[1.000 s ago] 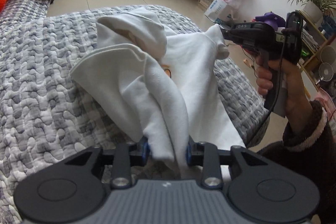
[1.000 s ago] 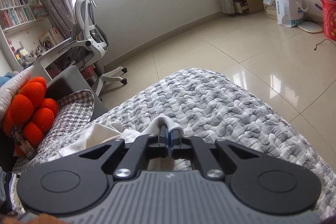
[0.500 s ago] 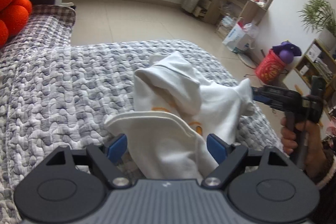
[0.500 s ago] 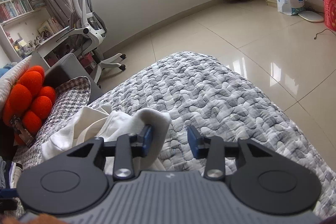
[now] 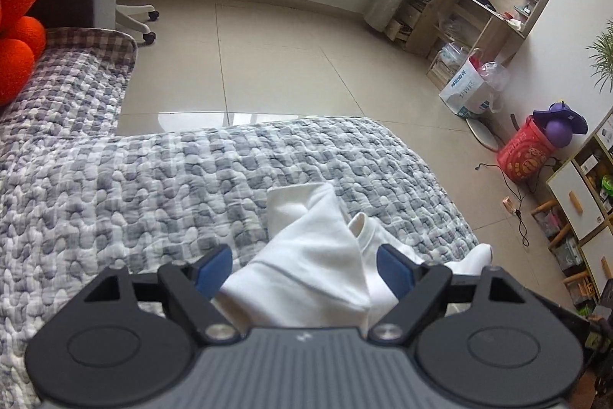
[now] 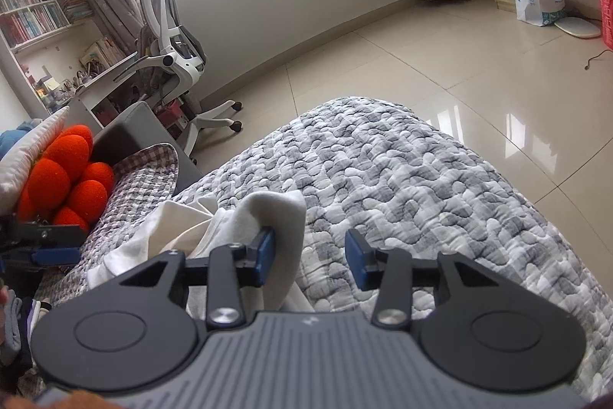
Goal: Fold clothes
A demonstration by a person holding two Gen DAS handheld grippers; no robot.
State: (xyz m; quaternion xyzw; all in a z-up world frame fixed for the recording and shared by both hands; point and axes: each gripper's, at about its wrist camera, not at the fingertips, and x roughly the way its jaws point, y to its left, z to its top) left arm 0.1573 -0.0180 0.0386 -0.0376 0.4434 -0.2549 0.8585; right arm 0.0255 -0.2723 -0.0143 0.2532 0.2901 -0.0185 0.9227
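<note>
Left wrist: white garment near quilt edge, floor beyond.

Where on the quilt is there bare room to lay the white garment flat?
Bare grey-patterned quilt runs from the crumpled white garment toward the checked cushion, and also beyond it to the quilt's far rounded edge. It is crowded by the orange plush toy.

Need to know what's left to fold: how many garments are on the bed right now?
1: a white garment lying crumpled on the grey quilt, just ahead of both grippers. Anything behind the cameras is hidden.
</note>
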